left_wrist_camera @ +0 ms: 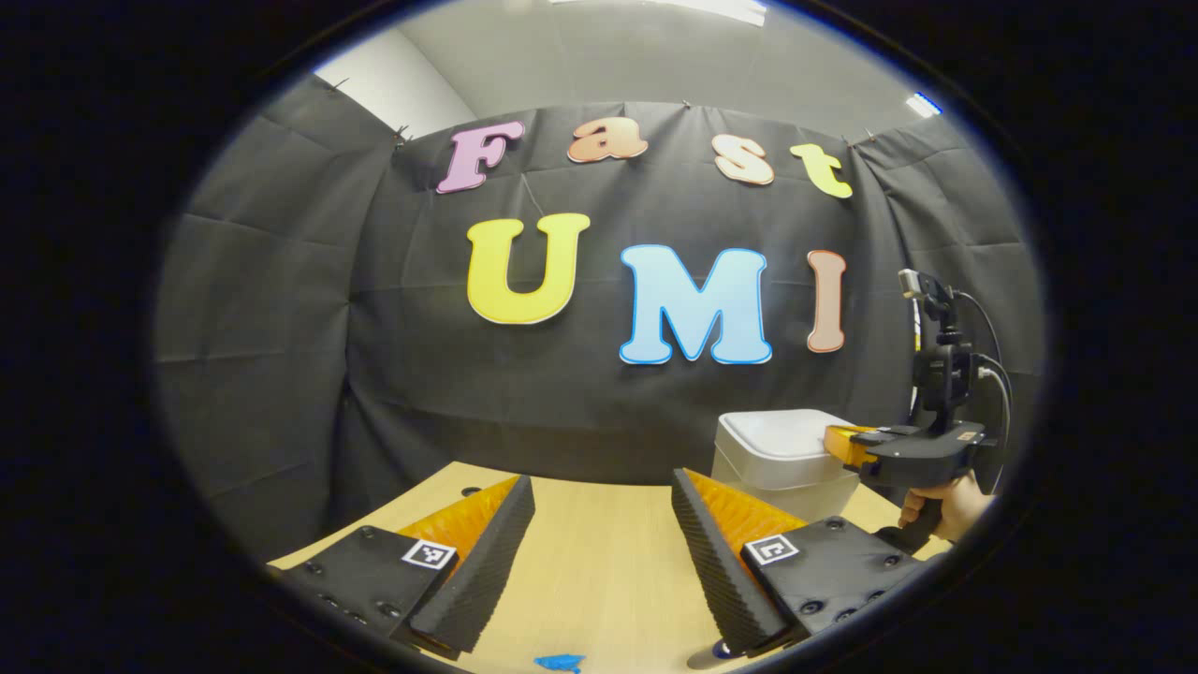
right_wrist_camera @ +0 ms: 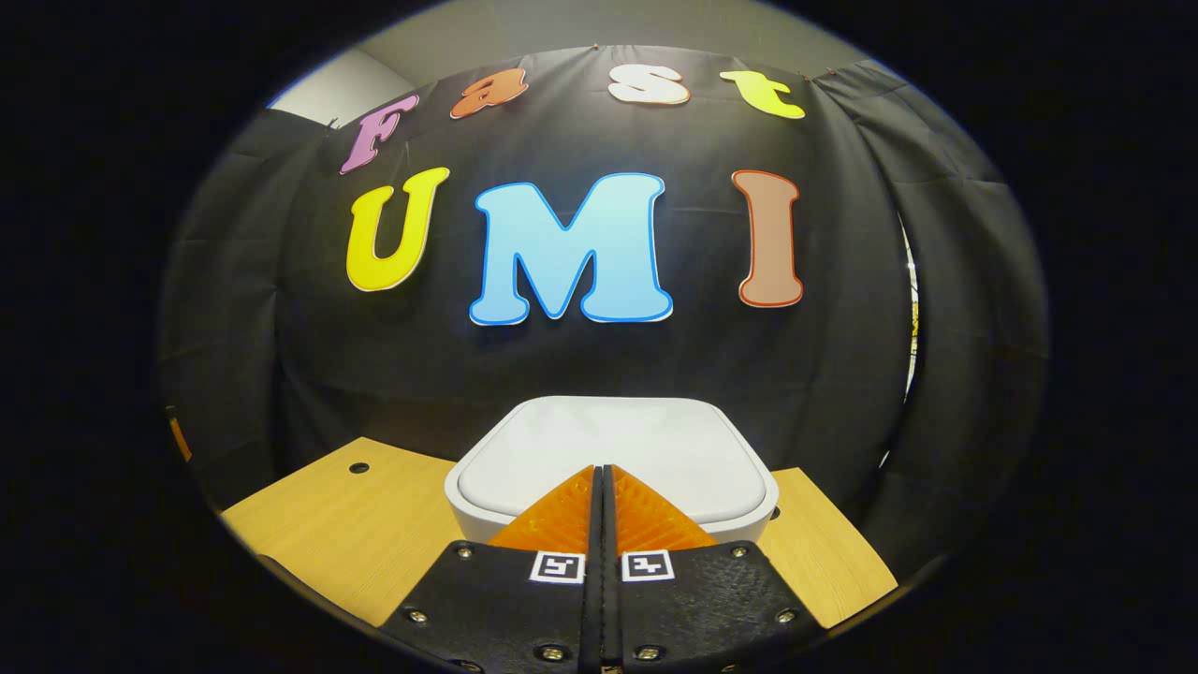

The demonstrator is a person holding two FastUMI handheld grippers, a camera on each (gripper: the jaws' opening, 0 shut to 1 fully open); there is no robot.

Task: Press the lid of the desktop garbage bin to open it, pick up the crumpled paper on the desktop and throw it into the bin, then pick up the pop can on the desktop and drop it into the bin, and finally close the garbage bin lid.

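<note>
A white desktop garbage bin (right_wrist_camera: 613, 454) with its lid down stands at the back of the wooden table, straight ahead in the right gripper view. My right gripper (right_wrist_camera: 603, 473) is shut with nothing between its fingers, and its tips hover over the front part of the lid. In the left gripper view the same bin (left_wrist_camera: 781, 449) is at the right, with the right gripper (left_wrist_camera: 838, 442) reaching in above its lid from the right, held by a hand (left_wrist_camera: 945, 510). My left gripper (left_wrist_camera: 604, 487) is open over bare table, well left of the bin.
The wooden table (left_wrist_camera: 599, 552) runs back to the black cloth wall. A small blue scrap (left_wrist_camera: 560, 663) lies at the table's near edge. A round hole (right_wrist_camera: 358, 467) sits in the tabletop left of the bin.
</note>
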